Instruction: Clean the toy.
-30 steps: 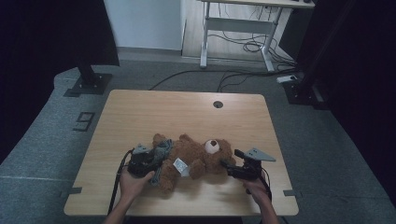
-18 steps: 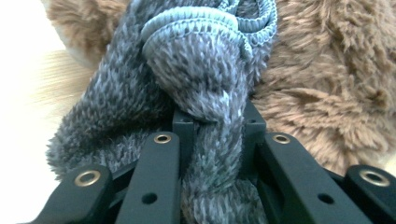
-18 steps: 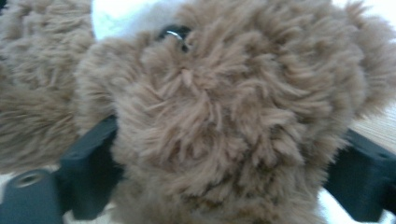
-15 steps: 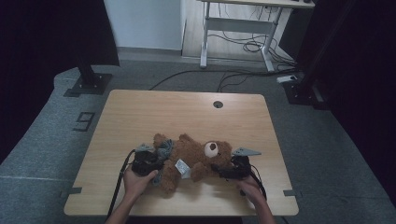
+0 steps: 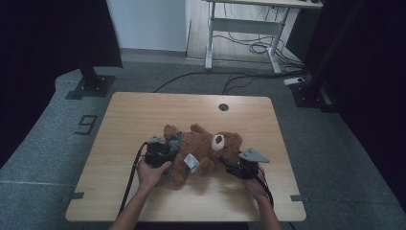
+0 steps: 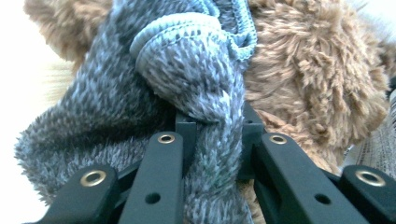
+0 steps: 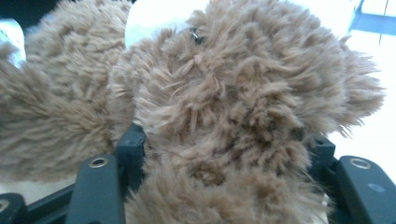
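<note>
Since the earlier frame the right tool [image 5: 229,167] had moved in and its jaws had just been closing around the teddy bear's [image 5: 206,146] head, lower centre of the table [image 5: 143,112]; the left tool [image 5: 165,152] was clamped on the grey knit garment [image 6: 154,93], so both ends looked secured.

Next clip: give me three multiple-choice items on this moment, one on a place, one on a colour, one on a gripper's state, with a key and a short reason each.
1. Where does the teddy bear lie on the wooden table?
A. at the far edge by the round hole
B. in the near half, between the two grippers
C. off the table, on the floor

2. What colour is the knitted garment on the bear?
A. grey-blue
B. red
C. yellow

3. How does the left gripper stand?
A. wide open with nothing between the jaws
B. shut on the garment
C. lying on the table with no hand on it

Key: 1 B, the high view shows the bear between the left gripper and the right gripper; 2 A, the left gripper view shows grey-blue yarn; 3 B, its jaws pinch a fold of the knit.
</note>
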Available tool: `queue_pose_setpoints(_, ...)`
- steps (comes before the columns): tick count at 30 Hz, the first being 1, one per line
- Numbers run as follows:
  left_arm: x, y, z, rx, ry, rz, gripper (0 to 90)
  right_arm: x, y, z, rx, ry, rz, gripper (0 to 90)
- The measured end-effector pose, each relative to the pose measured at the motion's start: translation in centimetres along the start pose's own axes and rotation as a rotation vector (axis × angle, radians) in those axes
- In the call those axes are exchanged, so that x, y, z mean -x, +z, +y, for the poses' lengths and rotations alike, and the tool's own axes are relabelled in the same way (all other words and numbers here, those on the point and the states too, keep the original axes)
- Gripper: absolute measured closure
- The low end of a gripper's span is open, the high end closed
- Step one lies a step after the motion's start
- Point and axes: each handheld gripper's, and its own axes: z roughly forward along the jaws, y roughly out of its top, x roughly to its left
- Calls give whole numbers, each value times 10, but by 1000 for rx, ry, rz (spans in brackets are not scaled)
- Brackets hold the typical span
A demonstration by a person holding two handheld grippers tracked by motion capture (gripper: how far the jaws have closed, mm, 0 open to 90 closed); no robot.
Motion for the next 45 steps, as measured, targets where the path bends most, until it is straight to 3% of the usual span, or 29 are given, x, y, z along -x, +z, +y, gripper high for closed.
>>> queue_pose_setpoints(4,1,-3,1,6,23,8,763,11,4,-8,-26,47,8,326)
queue_pose_setpoints(8,-1,-25,0,46,41,25,759,15,-2,-10,-44,54,-3,261)
queue_pose_setpoints(16,-13,-87,-18,80,115,157,748,15,-8,-15,-46,64,-21,207)
queue_pose_setpoints(21,-27,-109,-40,74,133,240,742,13,-10,-16,-54,66,-27,199)
queue_pose_setpoints(24,-34,-119,-51,67,122,261,742,12,-10,-16,-53,72,-26,194)
queue_pose_setpoints(27,-37,-129,-63,47,139,293,739,12,-11,-16,-52,77,-25,190)
queue_pose_setpoints(33,-39,-138,-82,3,172,357,727,13,-12,-16,-54,81,-22,187)
queue_pose_setpoints(38,-49,-132,-98,-76,148,373,693,13,-14,-17,-55,88,-19,186)
queue_pose_setpoints(41,-55,-124,-105,-96,148,416,626,13,-15,-17,-54,93,-16,186)
queue_pose_setpoints(45,-55,-121,-102,-93,146,410,529,13,-16,-16,-53,97,-17,186)
